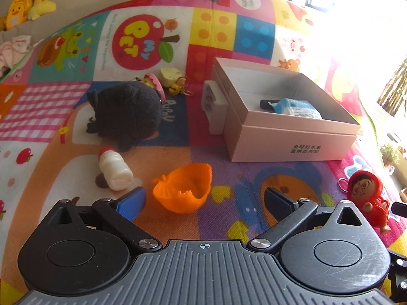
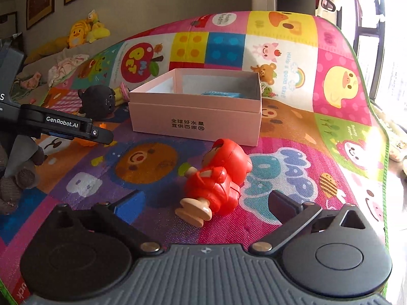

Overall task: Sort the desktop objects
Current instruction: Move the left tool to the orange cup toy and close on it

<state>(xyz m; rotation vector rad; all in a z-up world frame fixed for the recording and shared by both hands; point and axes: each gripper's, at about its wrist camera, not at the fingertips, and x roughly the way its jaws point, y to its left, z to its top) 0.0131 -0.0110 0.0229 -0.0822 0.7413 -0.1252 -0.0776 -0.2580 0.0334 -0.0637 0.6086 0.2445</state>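
Item: red doll (image 2: 218,180), lying on the play mat (image 2: 318,132) just before the pink box (image 2: 195,117). Long axis: points feet-first toward the right gripper (image 2: 203,208). Fingers: spread wide, empty. Left gripper (image 1: 203,200): fingers apart, facing an orange bowl (image 1: 183,188).

We list: play mat (image 2: 300,137), printed, finely textured foam look; pink box (image 2: 195,117), matt cardboard; red figure (image 2: 218,178), glossy smooth plastic; orange shell (image 1: 183,188), translucent plastic; black plush (image 1: 124,111), fuzzy cloth; white bottle (image 1: 114,167), smooth plastic.
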